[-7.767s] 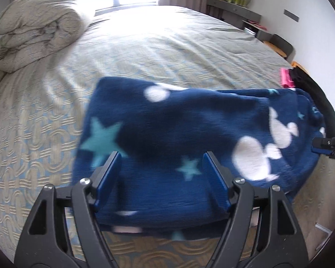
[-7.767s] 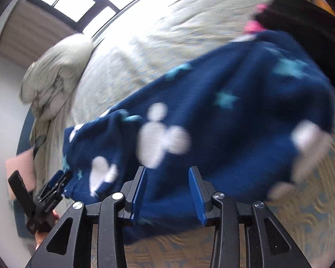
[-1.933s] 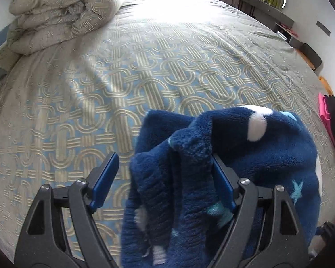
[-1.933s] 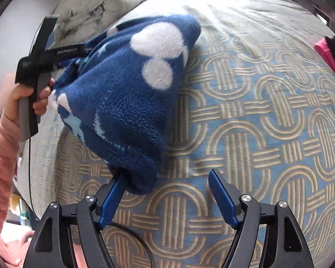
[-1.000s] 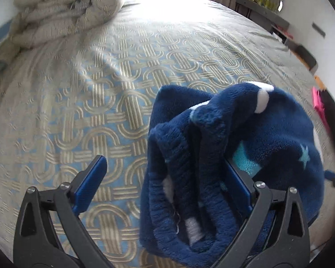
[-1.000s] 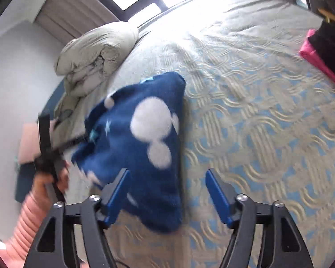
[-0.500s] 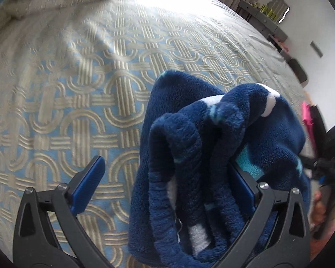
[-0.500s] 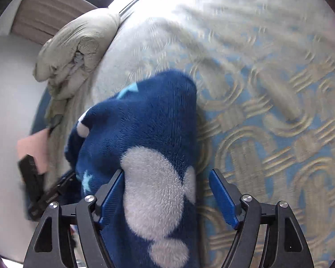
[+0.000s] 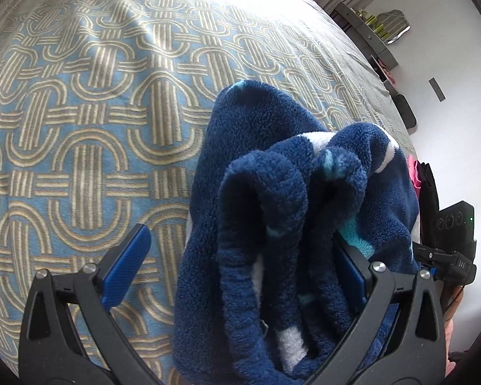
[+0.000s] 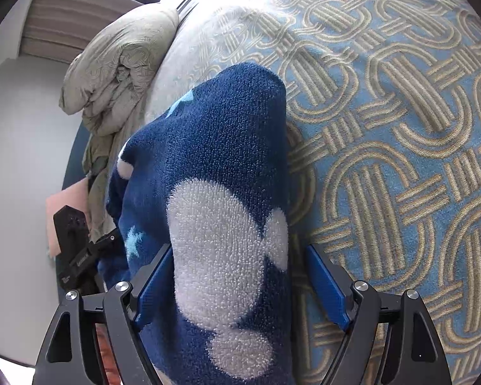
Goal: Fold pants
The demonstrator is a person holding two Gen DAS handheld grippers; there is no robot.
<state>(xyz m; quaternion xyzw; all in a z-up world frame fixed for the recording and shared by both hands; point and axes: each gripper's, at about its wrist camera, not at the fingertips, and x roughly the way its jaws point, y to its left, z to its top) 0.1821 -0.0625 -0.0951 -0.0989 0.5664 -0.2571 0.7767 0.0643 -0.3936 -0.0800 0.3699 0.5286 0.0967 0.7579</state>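
The navy fleece pants with white mouse shapes and teal stars lie bunched in thick folds on the bed. My left gripper is open, its jaws wide apart; the folded bundle sits between them against the right finger. In the right wrist view the pants rise as a folded mound between the open jaws of my right gripper, close to the left finger. Neither gripper clamps the cloth. Each view shows the other gripper's black body at its edge.
The bed cover is blue with a tan looped pattern. A rolled beige duvet lies at the head of the bed. Pink and black clothes lie at the bed's right edge. A dark shelf stands by the far wall.
Both grippers have moved closer to the folded pants; the bundle fills more of both views. The right gripper swung from beside the bundle to straddle it. Jaws stay open.
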